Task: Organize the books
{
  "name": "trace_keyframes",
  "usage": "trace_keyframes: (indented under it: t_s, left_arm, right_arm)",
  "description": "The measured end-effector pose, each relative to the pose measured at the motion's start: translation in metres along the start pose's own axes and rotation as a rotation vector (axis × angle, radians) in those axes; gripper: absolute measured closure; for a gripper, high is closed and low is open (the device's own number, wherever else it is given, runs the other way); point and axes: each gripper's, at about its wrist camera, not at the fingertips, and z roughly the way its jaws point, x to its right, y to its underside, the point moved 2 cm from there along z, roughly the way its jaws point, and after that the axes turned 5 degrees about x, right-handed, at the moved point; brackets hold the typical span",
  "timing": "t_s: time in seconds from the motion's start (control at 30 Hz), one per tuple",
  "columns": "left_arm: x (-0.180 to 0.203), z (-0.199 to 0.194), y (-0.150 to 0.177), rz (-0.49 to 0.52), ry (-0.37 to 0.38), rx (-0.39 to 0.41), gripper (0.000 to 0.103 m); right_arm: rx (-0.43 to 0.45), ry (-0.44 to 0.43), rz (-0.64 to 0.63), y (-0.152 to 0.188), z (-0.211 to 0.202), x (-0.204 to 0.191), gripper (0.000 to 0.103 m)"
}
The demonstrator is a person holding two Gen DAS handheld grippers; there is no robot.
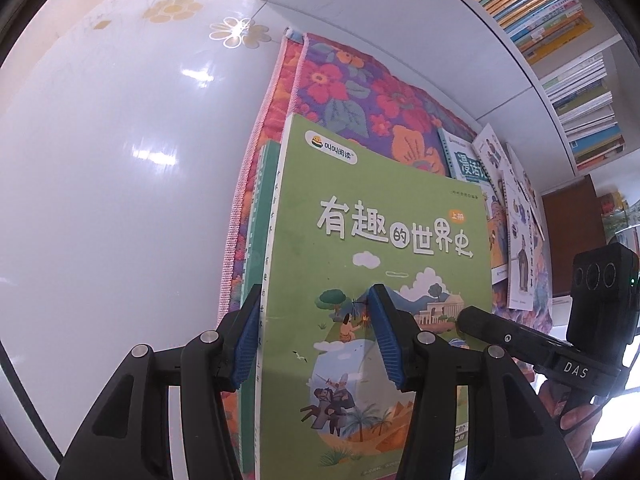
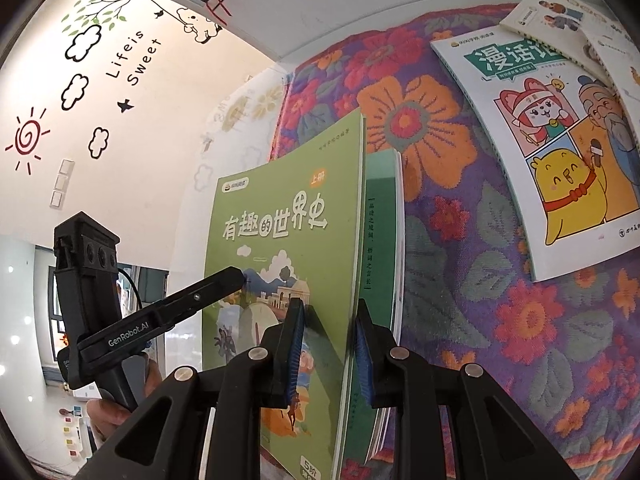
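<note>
Left wrist view: mounted behind the left gripper [image 1: 312,332], looking steeply down, close onto the green book [image 1: 376,240] and floral cloth [image 1: 360,92]. Right wrist view: behind the right gripper [image 2: 326,344], angled down, equally close. Both share the green book, the cloth and the comic book [image 2: 560,152].

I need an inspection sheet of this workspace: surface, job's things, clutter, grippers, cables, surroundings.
surface: floral cloth over a glossy white table.
job's things: green book standing on edge, a teal book beside it; comic book and other books lying flat.
clutter: nothing seen.
grippers: left gripper clamps the green book's spine side; right gripper clamps its other edge.
cables: thin black cable behind the left gripper.
surroundings: bookshelf full of books; wall decals.
</note>
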Motion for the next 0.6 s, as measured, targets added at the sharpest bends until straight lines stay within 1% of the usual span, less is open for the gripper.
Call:
trace_keyframes:
  t_s: [0.23,0.43,0.5,0.57,0.6]
  left_arm:
    - [-0.002,0.002,0.001,0.003,0.000,0.003,0.055]
    - [-0.003,0.001,0.000,-0.009,-0.007,0.003,0.055]
    - [-0.003,0.000,0.000,-0.007,-0.026,0.010,0.055]
    - [-0.003,-0.002,0.000,0.007,-0.072,0.021,0.055]
    - [-0.003,-0.002,0.000,0.004,-0.061,0.022,0.053]
  right_arm:
    - [-0.003,0.015,0.019,0.002,0.010,-0.001,0.078]
    - [-0.007,0.011,0.036,0.003,0.013,0.002,0.077]
    - [-0.009,0.004,0.043,0.003,0.014,0.004,0.077]
    - [-0.007,0.008,0.048,0.004,0.016,0.005,0.077]
    - [-0.006,0.011,0.047,0.004,0.017,0.006,0.077]
